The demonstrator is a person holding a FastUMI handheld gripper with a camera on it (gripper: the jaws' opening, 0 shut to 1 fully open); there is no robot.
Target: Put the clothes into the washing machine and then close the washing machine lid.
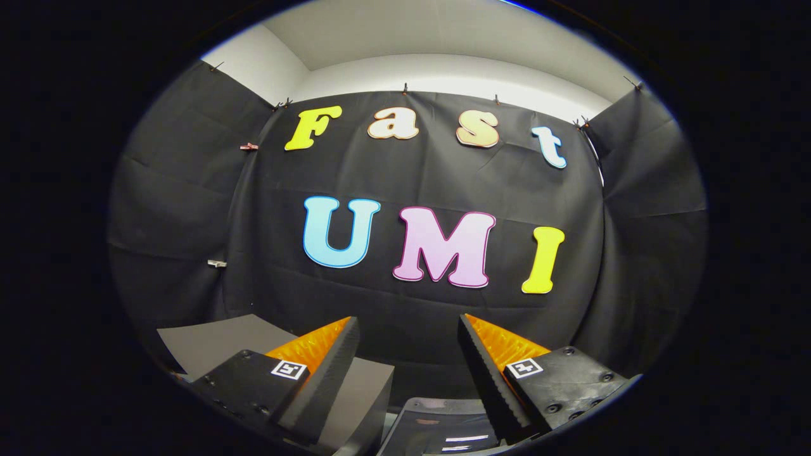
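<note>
The claw [408, 329] is held up and level, its two fingers [326, 373] spread wide with a clear gap between them and nothing in that gap. Neither finger touches anything. Each finger carries a small square marker tag [289, 369] on its top face, near the base.

Well beyond the fingertips hangs the booth's black cloth wall [412, 183], creased in long folds and pinned along its top edge by small clips [249, 146]. Above the cloth, a pale wall and ceiling [437, 44] show.

Below the claw and between the bases of the fingers lies a dark glossy surface [443, 424] with a rounded upper edge and streaks of reflected light on it. It may be part of the washing machine, possibly its lid, but too little of it shows to be sure, and whether it is open or closed cannot be told.

Under and behind the left finger lies a flat grey surface [222, 342], which reads as a desk top or a panel; its right edge runs down just beside the dark glossy surface. Which of the two sits higher cannot be told.

The clothes cannot be made out anywhere around the claw.
</note>
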